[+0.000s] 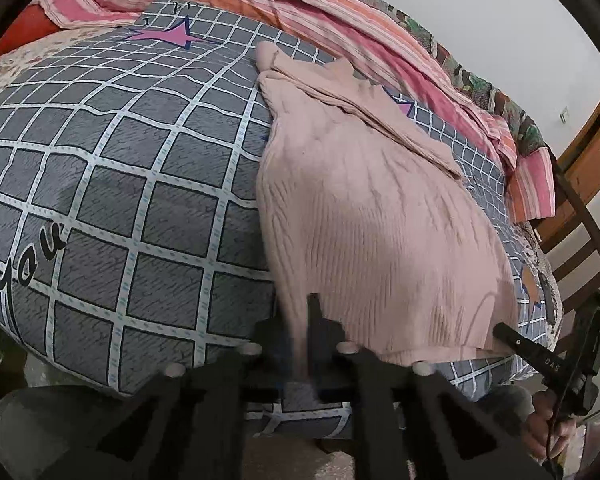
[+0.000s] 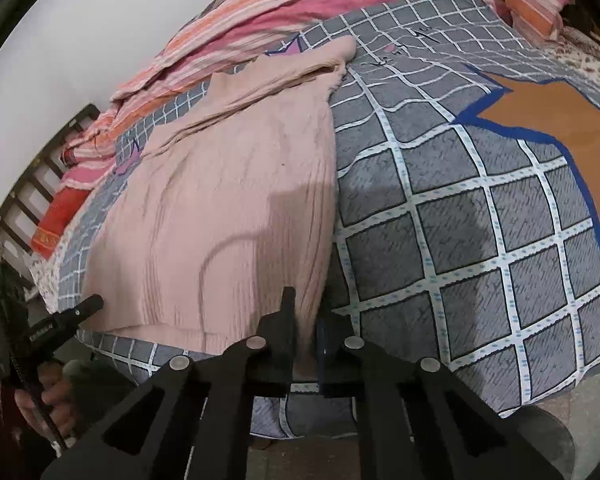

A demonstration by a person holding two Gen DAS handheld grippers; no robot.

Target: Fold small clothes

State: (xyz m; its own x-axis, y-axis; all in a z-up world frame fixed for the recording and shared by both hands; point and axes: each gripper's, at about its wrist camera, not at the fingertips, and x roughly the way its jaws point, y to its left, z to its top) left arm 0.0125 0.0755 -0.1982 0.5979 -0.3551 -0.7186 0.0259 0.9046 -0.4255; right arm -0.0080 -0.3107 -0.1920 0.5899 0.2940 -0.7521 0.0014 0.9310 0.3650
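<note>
So: pink ribbed sweater (image 1: 364, 216) lies flat on the grey checked quilt (image 1: 112, 184), collar end toward the striped blanket (image 1: 340, 20), hem at the quilt's near edge. Left tool (image 1: 314, 320) is clamped on the hem's left corner, right tool (image 2: 300, 312) on the right corner, both pinched tight on fabric. I judge it light, limp and stretchy: it'll sag between grips, so hold both corners through the fold.

Both grippers point steeply downward, side by side. The left gripper (image 1: 300, 344) is pinched closed. The right gripper (image 2: 306, 332) is closed too.
</note>
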